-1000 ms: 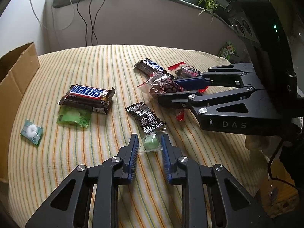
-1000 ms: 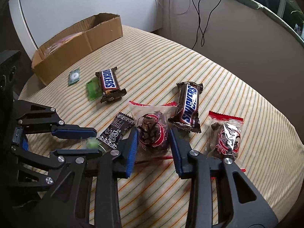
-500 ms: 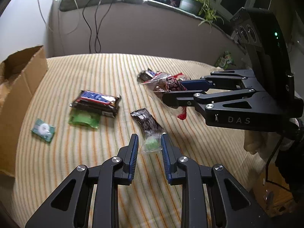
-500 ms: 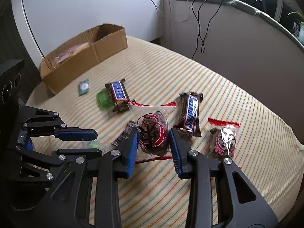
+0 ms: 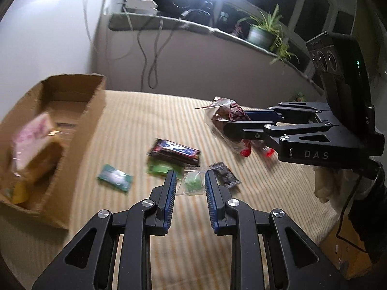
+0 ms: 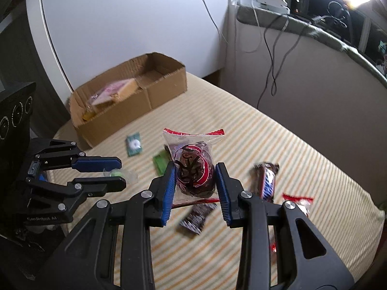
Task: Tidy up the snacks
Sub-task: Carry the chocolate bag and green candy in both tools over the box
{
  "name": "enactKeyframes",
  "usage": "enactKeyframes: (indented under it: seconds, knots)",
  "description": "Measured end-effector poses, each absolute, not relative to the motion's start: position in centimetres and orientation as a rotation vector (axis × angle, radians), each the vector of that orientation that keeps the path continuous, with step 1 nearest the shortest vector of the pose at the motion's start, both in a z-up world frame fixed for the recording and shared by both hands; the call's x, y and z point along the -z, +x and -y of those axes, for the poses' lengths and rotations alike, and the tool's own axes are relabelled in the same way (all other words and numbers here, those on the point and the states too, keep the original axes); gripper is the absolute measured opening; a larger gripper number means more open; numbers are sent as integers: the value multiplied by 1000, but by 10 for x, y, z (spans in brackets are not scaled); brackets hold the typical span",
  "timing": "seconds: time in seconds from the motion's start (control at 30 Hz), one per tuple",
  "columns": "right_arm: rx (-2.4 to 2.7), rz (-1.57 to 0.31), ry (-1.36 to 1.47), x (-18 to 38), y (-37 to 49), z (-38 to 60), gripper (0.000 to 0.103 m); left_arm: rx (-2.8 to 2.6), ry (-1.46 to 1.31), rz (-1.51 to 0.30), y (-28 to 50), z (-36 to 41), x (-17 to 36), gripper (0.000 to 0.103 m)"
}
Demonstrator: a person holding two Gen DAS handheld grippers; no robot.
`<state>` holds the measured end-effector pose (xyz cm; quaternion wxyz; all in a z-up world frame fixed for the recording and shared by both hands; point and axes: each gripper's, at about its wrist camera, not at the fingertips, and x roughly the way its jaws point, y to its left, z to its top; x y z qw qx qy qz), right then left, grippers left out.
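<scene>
At frame centre, the left gripper (image 5: 189, 184) is pinching a green candy (image 5: 192, 183) while the right gripper (image 6: 194, 181) is clamping a red-wrapped chocolate (image 6: 193, 169).

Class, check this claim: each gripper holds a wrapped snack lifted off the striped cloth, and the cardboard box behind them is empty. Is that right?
One detail is wrong: the cardboard box is not empty; the right wrist view shows packets lying inside it. The rest stands: the left gripper holds a small green candy, the right gripper a dark red-printed snack packet, both above the striped cloth.
</scene>
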<state>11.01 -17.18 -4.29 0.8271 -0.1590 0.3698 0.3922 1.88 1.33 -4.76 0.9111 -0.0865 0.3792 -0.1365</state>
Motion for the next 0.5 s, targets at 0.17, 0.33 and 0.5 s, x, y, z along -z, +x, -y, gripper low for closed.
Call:
enactKeyframes:
  seconds: [0.17,0.33,0.5]
  knots:
    - [-861,-768,-346,36,113,146,34,233,-196,-750,17,-36,41,23]
    - [-894,-756,-356,31,118,117,34,177,-209,-723,14,-64,34,23]
    - [-919,-752,-368,29,126,87,34,125,-220,-705,10,-87,30,23]
